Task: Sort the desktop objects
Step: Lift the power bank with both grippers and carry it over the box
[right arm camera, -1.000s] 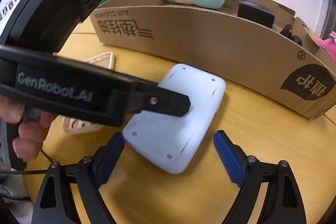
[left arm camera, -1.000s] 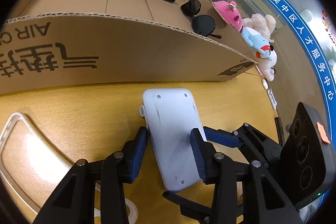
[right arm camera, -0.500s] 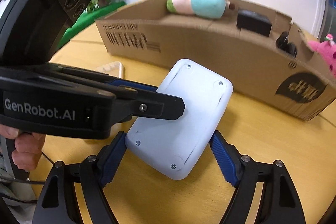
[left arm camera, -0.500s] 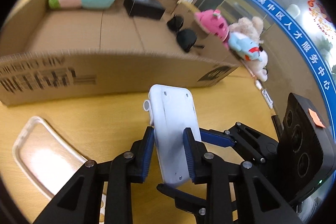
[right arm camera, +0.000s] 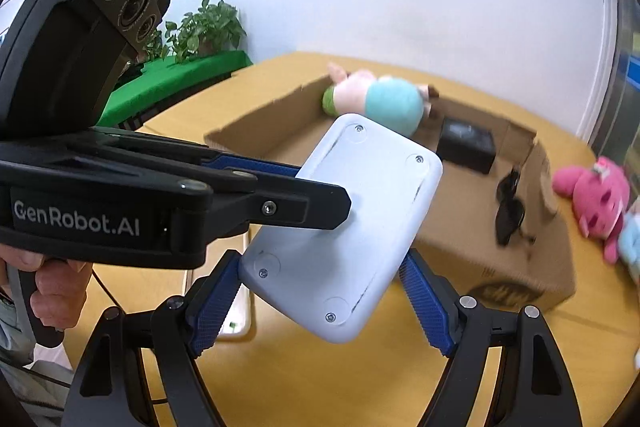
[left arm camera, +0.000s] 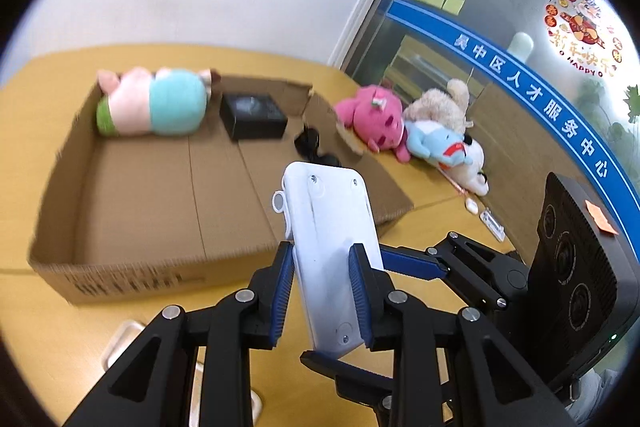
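A pale grey flat device [left arm camera: 328, 247] [right arm camera: 344, 219] with rounded corners and small screws hangs in the air above the yellow table, held by both grippers. My left gripper [left arm camera: 321, 279] is shut on its thin sides, its blue pads pressing on both. My right gripper [right arm camera: 320, 279] is shut across its wider span, with pads at its lower left corner and right edge. Beyond it lies an open cardboard box [left arm camera: 160, 211] [right arm camera: 500, 267] holding a pink and teal plush [left arm camera: 156, 107] [right arm camera: 380, 103], a black box [left arm camera: 254, 115] [right arm camera: 466, 143] and sunglasses [left arm camera: 312, 147] [right arm camera: 510, 207].
A pink plush [left arm camera: 376, 123] [right arm camera: 592, 195], a beige plush [left arm camera: 444, 103] and a light blue plush [left arm camera: 436, 143] lie on the table right of the box. A clear phone case [right arm camera: 240, 307] lies under the grippers. A person's hand [right arm camera: 52, 291] holds the left gripper's handle.
Both grippers closed on the device as it lay on the table and rose with it. The box interior now shows from above.
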